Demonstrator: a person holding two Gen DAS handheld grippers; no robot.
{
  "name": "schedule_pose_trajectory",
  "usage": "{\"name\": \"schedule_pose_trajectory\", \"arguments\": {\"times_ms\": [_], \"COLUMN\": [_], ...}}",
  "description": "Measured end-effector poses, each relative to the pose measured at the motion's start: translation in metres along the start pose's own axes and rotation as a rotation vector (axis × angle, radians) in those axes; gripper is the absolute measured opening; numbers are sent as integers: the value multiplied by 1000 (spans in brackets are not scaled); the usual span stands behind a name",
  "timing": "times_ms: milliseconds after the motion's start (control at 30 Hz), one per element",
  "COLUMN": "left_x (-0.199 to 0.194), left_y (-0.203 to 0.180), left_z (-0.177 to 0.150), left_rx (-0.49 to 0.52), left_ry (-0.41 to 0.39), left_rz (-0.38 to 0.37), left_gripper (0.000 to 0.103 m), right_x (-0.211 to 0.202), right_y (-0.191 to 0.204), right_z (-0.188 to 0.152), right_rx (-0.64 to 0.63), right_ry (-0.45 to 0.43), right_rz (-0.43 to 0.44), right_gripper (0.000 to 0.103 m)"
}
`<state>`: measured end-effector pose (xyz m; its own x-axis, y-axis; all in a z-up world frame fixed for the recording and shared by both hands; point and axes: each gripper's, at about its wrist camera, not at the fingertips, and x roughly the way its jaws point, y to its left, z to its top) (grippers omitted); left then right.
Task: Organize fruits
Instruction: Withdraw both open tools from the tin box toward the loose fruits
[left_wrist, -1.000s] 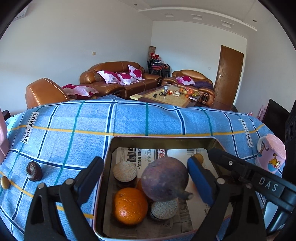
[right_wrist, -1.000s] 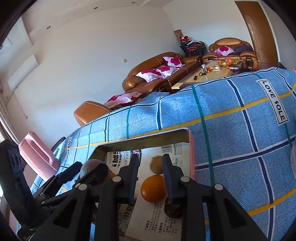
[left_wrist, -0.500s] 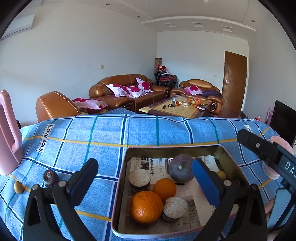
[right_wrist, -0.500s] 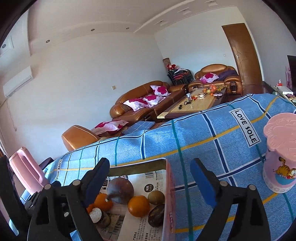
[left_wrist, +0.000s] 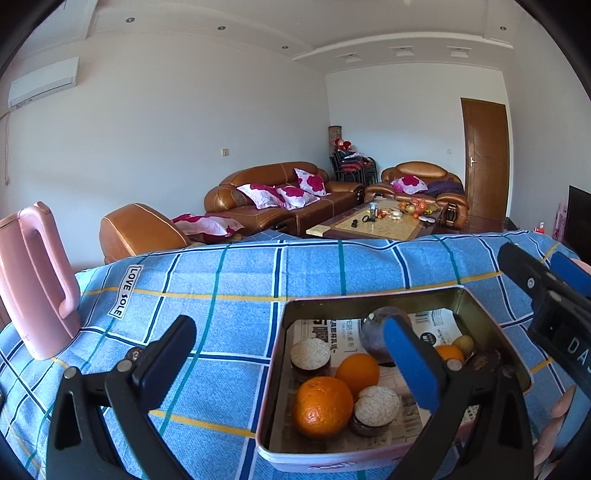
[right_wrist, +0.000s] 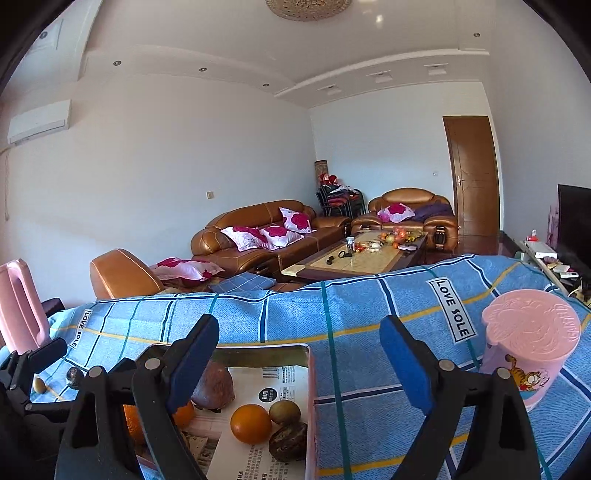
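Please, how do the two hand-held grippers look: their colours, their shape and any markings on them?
The left gripper and the right gripper look alike: black plastic frames forking into two angled fingers, silver rivets at the joints, and flat blue pads on the inner faces. In the left wrist view, the other gripper's black body carries white letters "DAS", cut off at the edge.

So the tin sat on the tabletop, lined with newspaper, all the fruit inside it. The kettle stood way off to its left, the lidded cup off to its right. Two small fruits lay on the tabletop between kettle and tin. Sofas were behind everything.
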<state>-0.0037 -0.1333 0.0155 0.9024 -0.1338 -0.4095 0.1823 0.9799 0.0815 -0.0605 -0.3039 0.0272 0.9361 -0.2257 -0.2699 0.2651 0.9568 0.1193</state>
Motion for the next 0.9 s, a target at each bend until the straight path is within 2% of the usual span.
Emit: {"name": "schedule_pose_trajectory", "arguments": {"times_ms": [333,467,900], "left_x": [-4,-9,-32], "left_y": [10,8,13], "left_z": [-5,-8,-17], "left_rx": [-41,-22,17], "left_ry": [9,18,11], "left_rz": [-1,-27,-28], "left_gripper": [103,103,103], "right_x": [-7,-12,-33], "right_y": [5,9,14], "right_z": [-3,-5,-13], "right_rx": [-21,-28,16], "right_ry": [5,8,23], "right_rz": [-48,-57,-77], "right_gripper": [90,90,90]}}
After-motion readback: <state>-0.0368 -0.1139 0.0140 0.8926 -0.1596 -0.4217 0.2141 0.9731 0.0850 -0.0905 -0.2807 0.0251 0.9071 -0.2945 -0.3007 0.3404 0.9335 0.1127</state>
